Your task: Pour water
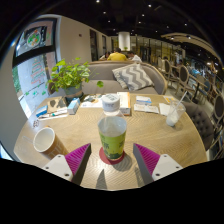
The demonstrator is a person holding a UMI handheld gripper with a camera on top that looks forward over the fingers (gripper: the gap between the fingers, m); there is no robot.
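bottle (112,132) upright, dead ahead between the pads, gaps both sides | gripper (112,158) wide | bowl (45,140) ahead-left on tabletop (150,128)

Potted plant (68,76) at ten o'clock on the wooden table (150,132). Striped cushion (132,76) at twelve, on the sofa (100,73).

From my remote seat I count one bottle (112,133) with green liquid between the two pink pads (77,157) of the gripper (112,160), one white cup (45,140), one clear glass (172,117), one potted plant (68,77), and one wooden desk (150,133) carrying them.
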